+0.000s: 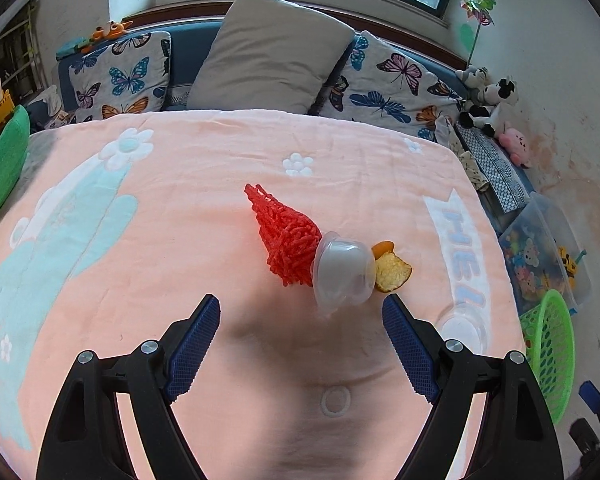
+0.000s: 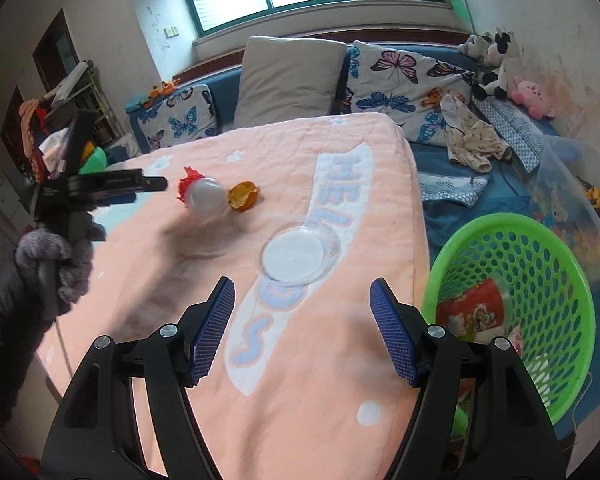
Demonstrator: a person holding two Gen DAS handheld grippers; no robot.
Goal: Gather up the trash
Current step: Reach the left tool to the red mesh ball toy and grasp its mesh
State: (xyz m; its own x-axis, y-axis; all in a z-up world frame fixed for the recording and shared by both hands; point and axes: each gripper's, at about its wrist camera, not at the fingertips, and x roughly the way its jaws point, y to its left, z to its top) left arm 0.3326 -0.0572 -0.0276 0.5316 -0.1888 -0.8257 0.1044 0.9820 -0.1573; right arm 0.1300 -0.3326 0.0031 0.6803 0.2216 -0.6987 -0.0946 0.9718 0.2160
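Two hand-held grippers w/ blue ribbed pads over a bed w/ a pink blanket (image 1: pixel 180 208).

Left gripper (image 1: pixel 301 312): jaws spread wide, holding nothing, touching nothing. Just beyond its tips, a small cluster of trash on the blanket: clear plastic cup (image 1: pixel 342 270) lying on its side, red mesh net (image 1: pixel 284 236) touching the cup's left side, orange peel (image 1: pixel 392 270) against its right.

Right gripper (image 2: pixel 302 300): jaws also wide apart, empty, hovering above the blanket. Just ahead of it, a clear round lid (image 2: pixel 296 256) lies flat on the white lettering. To its right, beside the bed edge, a green perforated basket (image 2: pixel 540 264) w/ a red printed wrapper (image 2: pixel 474 308) inside. Further off in the right view, the same cup, net & peel, plus the left gripper in a gloved hand (image 2: pixel 56 256).

Far end: butterfly pillows (image 1: pixel 120 76), grey pillow (image 1: pixel 272 52), window.
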